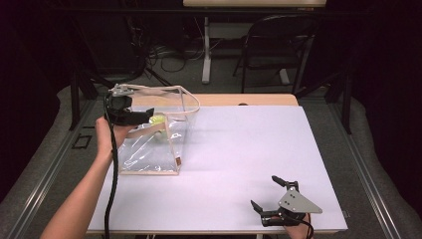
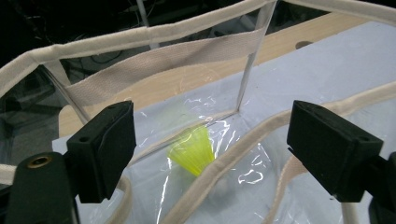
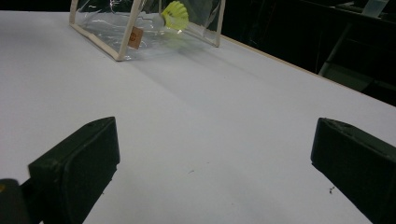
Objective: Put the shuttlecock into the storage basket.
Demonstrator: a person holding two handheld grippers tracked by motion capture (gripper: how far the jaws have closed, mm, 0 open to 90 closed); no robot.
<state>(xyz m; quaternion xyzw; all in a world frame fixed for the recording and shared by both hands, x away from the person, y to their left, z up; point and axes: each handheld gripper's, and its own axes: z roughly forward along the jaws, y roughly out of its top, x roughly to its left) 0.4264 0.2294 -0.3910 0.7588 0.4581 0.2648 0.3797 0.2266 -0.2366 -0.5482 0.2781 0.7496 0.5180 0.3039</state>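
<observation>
A clear plastic bag [image 1: 149,149] with cream fabric trim and handles stands at the table's left. A yellow-green shuttlecock [image 1: 158,120] lies inside it. My left gripper [image 1: 147,114] hovers at the bag's open top, held by a hand on the left. In the left gripper view, my left gripper [image 2: 212,119] is open over the bag's rim [image 2: 140,35], and the shuttlecock [image 2: 192,151] lies below, clear of the pads. My right gripper [image 1: 265,191] rests open near the table's front right edge. In the right gripper view, my right gripper [image 3: 210,144] faces the bag [image 3: 107,28] and shuttlecock [image 3: 175,15] across bare table.
The white table top [image 1: 239,149] has a wooden strip [image 1: 249,99] along its far edge. Behind it stand a black folding chair [image 1: 278,45] and a white table leg [image 1: 205,50]. Cables lie on the floor. Dark curtains close both sides.
</observation>
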